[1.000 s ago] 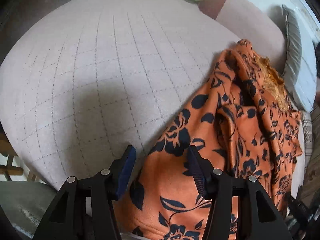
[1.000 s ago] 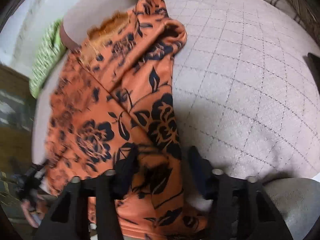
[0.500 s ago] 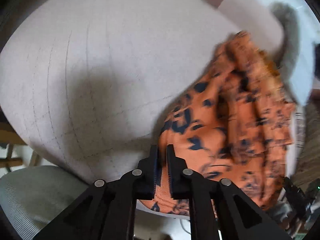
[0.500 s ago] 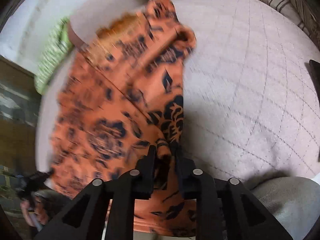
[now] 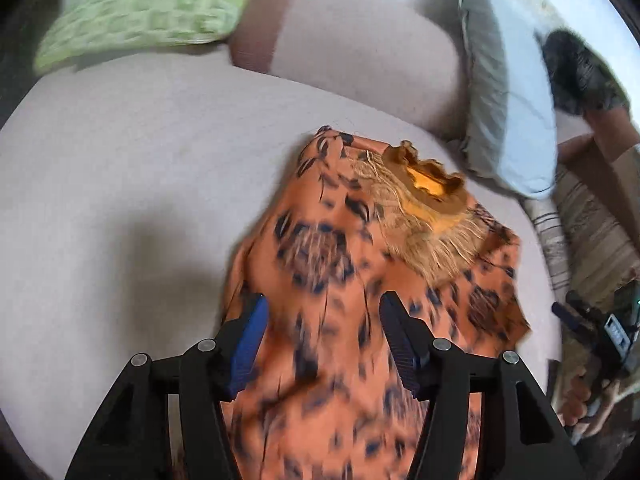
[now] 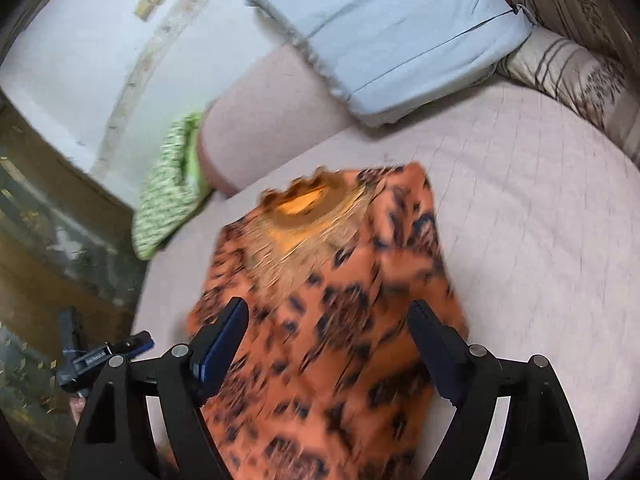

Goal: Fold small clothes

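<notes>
An orange garment with a dark floral print [image 5: 340, 280] lies on the pale quilted bed [image 5: 120, 200], its embroidered gold neckline [image 5: 428, 188] at the far end. It also shows in the right wrist view [image 6: 340, 300]. My left gripper [image 5: 324, 316] is open, its jaws spread just above the garment's near part. My right gripper [image 6: 328, 320] is open too, wide over the same cloth. Both views are motion-blurred. The garment's near edge is hidden below the frames.
A green patterned cushion [image 5: 140, 12] lies at the far left of the bed. A grey-blue pillow [image 6: 388, 36] and a striped cushion [image 6: 572, 68] lie at the far right. The other gripper [image 6: 100, 356] shows at the bed's left edge.
Both grippers were shut on the garment's near edge half a second ago. Now both are open and the cloth lies flatter, with the neckline farther ahead.
</notes>
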